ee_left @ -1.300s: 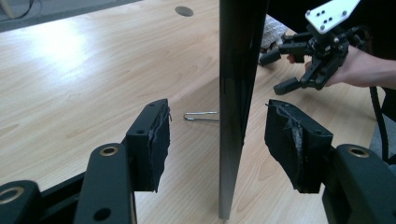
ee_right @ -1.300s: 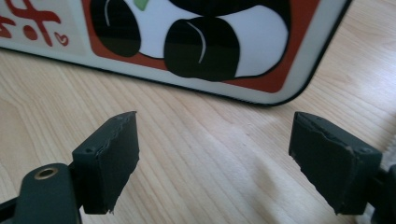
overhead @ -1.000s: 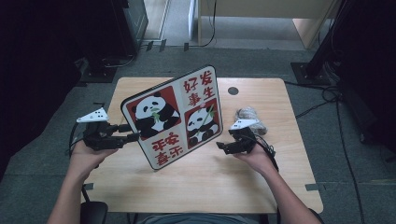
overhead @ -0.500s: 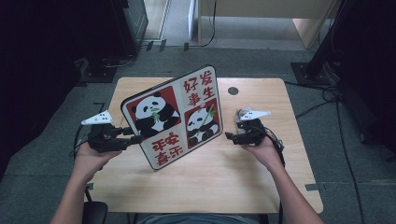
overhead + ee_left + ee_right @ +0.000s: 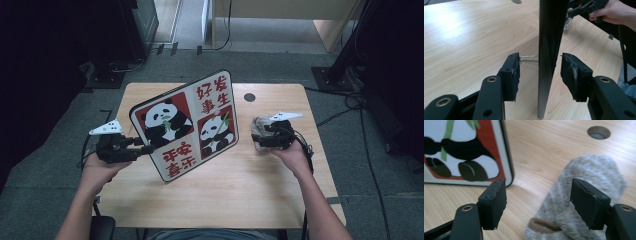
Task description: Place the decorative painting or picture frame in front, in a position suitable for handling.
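A panda picture board with red characters stands tilted on the wooden table. My left gripper reaches its left edge. In the left gripper view the board's dark edge runs between the jaws of my left gripper, which have just been closing; gaps remain on both sides. A thin wire prop sticks out behind the board. My right gripper hovers at a grey fuzzy cloth. Its jaws have narrowed a little. In the right gripper view my right gripper is open, with the cloth under its right pad.
A round cable hole lies in the table behind the cloth, also seen as the hole in the right gripper view. Cables trail over the floor to the right. Bare wood spreads in front of the board.
My right gripper has moved right and away from the board's edge, over to the grey cloth. The left gripper has stayed at the board's left edge.
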The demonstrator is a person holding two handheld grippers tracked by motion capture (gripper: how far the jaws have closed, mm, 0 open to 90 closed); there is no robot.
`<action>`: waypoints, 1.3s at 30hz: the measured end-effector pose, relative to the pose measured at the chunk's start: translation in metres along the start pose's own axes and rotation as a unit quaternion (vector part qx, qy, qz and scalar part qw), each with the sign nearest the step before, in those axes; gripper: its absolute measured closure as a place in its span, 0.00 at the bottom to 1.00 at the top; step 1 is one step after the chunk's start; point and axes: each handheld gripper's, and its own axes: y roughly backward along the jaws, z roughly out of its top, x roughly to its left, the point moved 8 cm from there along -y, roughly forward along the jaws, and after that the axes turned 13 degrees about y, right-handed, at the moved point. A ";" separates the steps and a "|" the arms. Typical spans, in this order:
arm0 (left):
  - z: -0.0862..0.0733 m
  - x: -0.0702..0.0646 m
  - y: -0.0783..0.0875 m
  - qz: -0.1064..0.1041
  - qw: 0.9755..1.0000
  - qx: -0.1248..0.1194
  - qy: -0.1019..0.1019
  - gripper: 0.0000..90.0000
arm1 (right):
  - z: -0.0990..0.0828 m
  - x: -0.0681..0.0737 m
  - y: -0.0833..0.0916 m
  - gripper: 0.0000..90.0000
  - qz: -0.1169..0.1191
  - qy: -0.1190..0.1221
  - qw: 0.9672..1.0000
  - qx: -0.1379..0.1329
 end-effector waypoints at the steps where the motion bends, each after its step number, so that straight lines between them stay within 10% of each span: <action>1: 0.000 0.000 0.000 0.001 1.000 -0.001 -0.001 0.56 | 0.001 -0.003 0.001 0.33 -0.002 -0.002 1.000 -0.001; 13: 0.001 0.000 -0.004 0.005 1.000 0.000 -0.007 0.62 | -0.004 -0.041 0.000 0.33 -0.039 -0.027 0.999 -0.001; 21: 0.000 -0.001 -0.007 0.002 1.000 0.000 -0.005 0.64 | -0.023 -0.054 -0.022 0.33 -0.051 -0.048 0.996 0.046; 39: 0.003 -0.001 -0.015 -0.014 1.000 -0.003 0.009 0.76 | -0.042 -0.060 -0.027 0.67 -0.044 -0.086 0.994 0.049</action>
